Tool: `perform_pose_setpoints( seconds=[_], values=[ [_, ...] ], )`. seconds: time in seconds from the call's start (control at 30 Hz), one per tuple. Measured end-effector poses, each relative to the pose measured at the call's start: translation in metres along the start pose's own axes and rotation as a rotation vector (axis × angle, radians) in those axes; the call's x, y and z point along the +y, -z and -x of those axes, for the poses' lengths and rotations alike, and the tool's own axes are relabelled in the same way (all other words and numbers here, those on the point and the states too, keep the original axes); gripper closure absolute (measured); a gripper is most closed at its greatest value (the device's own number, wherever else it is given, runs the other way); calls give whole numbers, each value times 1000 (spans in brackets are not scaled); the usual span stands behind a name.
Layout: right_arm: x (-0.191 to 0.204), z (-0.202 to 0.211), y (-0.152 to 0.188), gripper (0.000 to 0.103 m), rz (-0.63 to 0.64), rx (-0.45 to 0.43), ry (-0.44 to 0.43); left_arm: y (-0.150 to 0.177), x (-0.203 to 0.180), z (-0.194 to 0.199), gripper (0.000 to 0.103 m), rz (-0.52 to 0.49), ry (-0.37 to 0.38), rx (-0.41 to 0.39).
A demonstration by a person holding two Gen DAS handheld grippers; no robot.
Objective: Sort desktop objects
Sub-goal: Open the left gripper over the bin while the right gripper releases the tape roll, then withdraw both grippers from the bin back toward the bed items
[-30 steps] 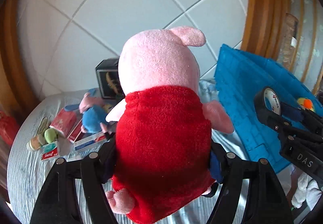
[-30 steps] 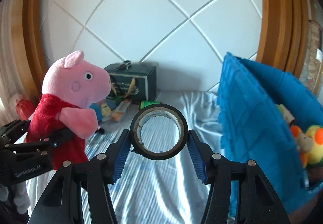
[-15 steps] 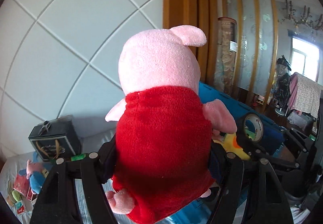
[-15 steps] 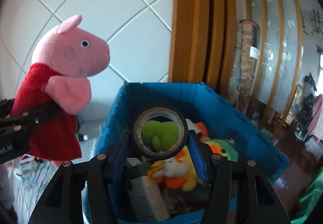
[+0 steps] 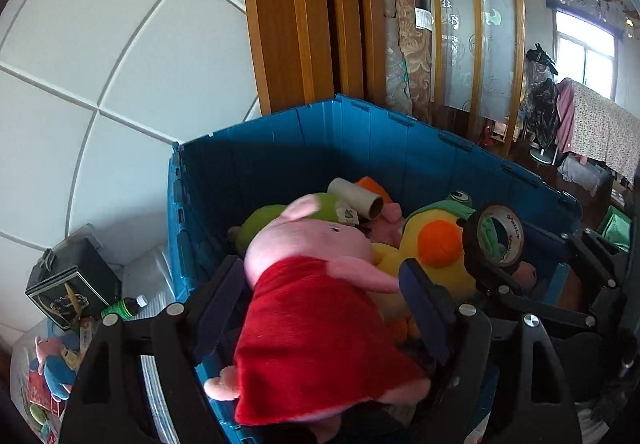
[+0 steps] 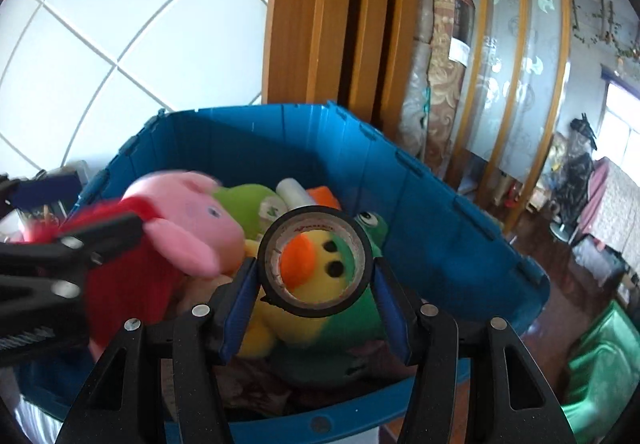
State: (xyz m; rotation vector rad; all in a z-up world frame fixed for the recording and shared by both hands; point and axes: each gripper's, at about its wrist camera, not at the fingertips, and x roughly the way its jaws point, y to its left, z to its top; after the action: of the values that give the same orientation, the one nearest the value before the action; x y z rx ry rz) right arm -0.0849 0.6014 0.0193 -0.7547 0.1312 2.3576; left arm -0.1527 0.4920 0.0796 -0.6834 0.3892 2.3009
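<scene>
- In the left wrist view, we hold our left gripper (image 5: 324, 296) with its jaws spread wide; the blue pads stand clear on either side of a pink pig plush (image 5: 316, 308) in a red dress.
- The pig plush lies tilted forward, head first, over the near left part of a blue storage bin (image 5: 280, 140). We cannot tell whether it already rests on the toys below.
- In the right wrist view, our right gripper (image 6: 316, 292) pinches a black roll of tape (image 6: 316, 262) between its blue pads. The roll faces the camera, so we see through its hole.
- The tape roll hangs above the middle of the bin, over a yellow and green duck plush (image 6: 320, 308) with an orange beak.
- Further into the bin lie a green plush (image 6: 248, 204) and a white cardboard tube (image 5: 356, 198), near the far wall.
- To the left of the bin, on a pale striped cloth, stand a dark box (image 5: 72, 284) and a small green bottle (image 5: 122, 308). Nearer, at the left edge, lies a smaller pig plush in blue (image 5: 54, 364).
- Behind the bin are a white tiled wall and wooden posts.
</scene>
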Motion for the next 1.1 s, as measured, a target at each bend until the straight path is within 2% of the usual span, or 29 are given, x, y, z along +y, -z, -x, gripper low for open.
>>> perform_pose_setpoints(
  seconds=[0.17, 0.4, 0.43, 0.47, 0.53, 0.67, 0.77, 0.8, 0.87, 1.1],
  values=[
    [3, -8, 5, 47, 35, 11, -29, 7, 2, 12, 23, -11, -18, -13],
    [18, -21, 19, 45, 105, 72, -49, 18, 9, 19, 23, 16, 3, -9],
    [19, -23, 20, 40, 108, 76, -51, 20, 9, 21, 23, 18, 5, -10],
    [19, -23, 21, 27, 108, 78, -52, 22, 10, 23, 23, 19, 7, -12],
    [20, -19, 22, 8, 107, 79, -50, 27, 13, 28, 23, 25, 10, -13],
    [19, -9, 25, 0, 101, 66, -51, 33, 20, 42, 23, 48, 17, -28],
    [16, 0, 27, 0, 96, 56, -46, 38, 28, 54, 20, 69, 14, -48],
    [18, 4, 28, 0, 94, 53, -46, 41, 32, 59, 13, 78, 10, -56],
    [19, 14, 30, 0, 84, 44, -50, 47, 40, 69, 6, 98, 2, -79],
    [34, 48, 33, 0, 68, 5, -81, 68, 75, 99, 4, 155, -9, -122]
  ],
)
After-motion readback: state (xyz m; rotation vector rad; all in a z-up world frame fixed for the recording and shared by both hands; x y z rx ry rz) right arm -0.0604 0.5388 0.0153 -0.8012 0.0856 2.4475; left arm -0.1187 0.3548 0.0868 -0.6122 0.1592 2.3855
